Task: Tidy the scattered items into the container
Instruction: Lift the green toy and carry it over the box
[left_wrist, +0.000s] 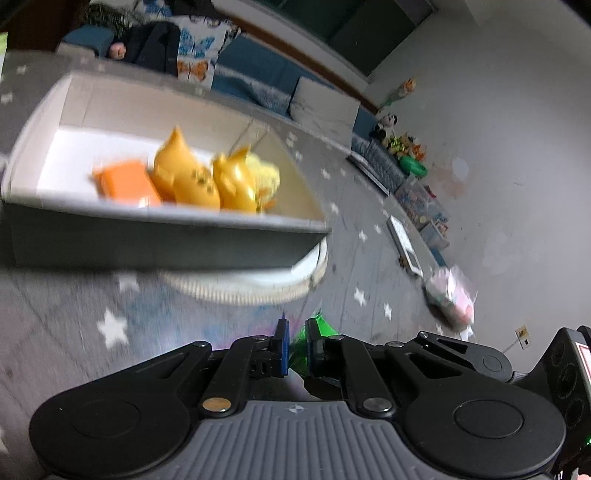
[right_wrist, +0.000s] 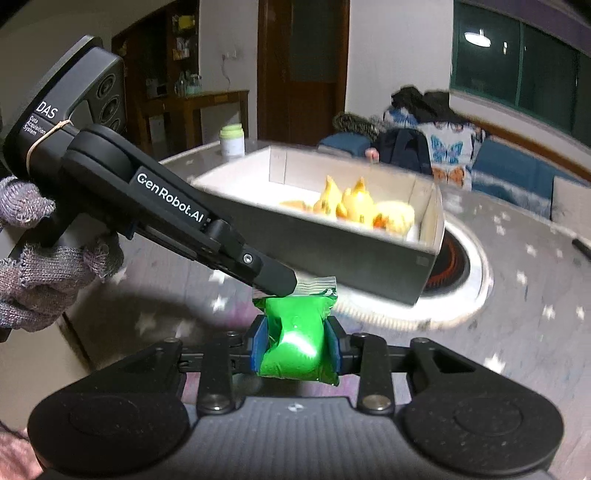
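From the left wrist view, the left gripper (left_wrist: 296, 341) is pinched nearly shut on the green packet (left_wrist: 320, 325), low and near the white box (left_wrist: 166, 221) of yellow pouches (left_wrist: 207, 177). Over in the right wrist view, the right gripper (right_wrist: 295, 345) clamps the packet's middle while the left one slants down onto its far seam, seemingly a shared carry toward the box.

A shiny green packet (right_wrist: 297, 341) sits upright at lower centre. Behind it, upper centre, the open white box (right_wrist: 369, 266) holds yellow and orange packets (right_wrist: 354, 206).
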